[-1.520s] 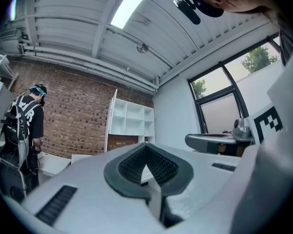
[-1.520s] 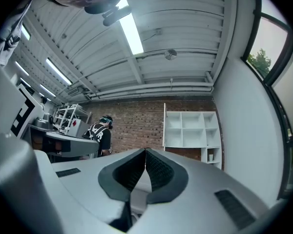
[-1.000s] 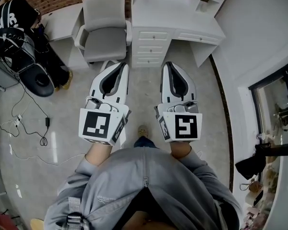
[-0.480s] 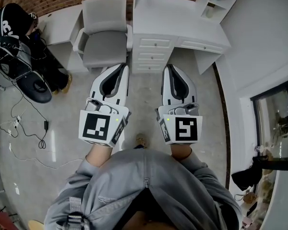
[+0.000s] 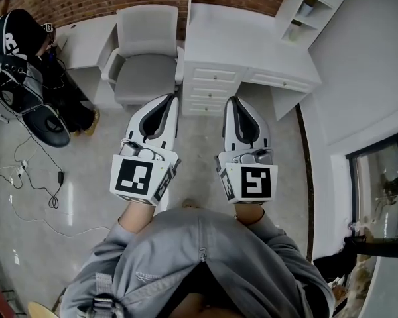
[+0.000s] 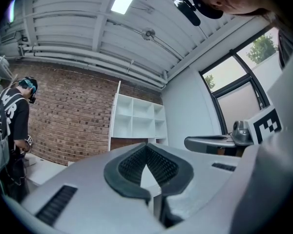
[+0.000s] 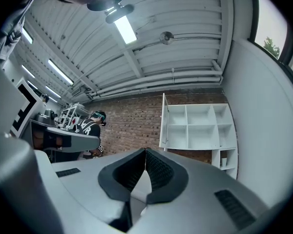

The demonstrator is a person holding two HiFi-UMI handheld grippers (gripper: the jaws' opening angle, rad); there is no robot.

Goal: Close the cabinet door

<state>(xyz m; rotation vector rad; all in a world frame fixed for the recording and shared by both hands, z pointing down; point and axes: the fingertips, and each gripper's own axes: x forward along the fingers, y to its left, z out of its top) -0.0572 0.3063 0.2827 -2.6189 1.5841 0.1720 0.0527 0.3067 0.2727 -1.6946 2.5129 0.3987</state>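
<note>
A white cabinet of open shelves (image 7: 200,126) hangs on the brick wall above the desk, its thin door (image 7: 163,123) swung out edge-on at its left side. The same shelves (image 6: 136,121) and door (image 6: 115,113) show in the left gripper view. In the head view the shelves (image 5: 305,8) sit at the top right. My left gripper (image 5: 171,99) and right gripper (image 5: 231,101) are held side by side, pointing at the desk, well short of the cabinet. Both are shut, tips touching, with nothing between them.
A white desk (image 5: 245,42) with a stack of drawers (image 5: 209,88) stands straight ahead. A grey office chair (image 5: 144,52) is to its left. A person in black (image 5: 16,38) stands at far left, with cables (image 5: 33,177) on the floor. A dark-framed window (image 5: 385,177) lines the right wall.
Both grippers have advanced together toward the desk and chair, which now sit closer to their tips. The foot seen below them earlier is hidden. The jaws stayed shut.
</note>
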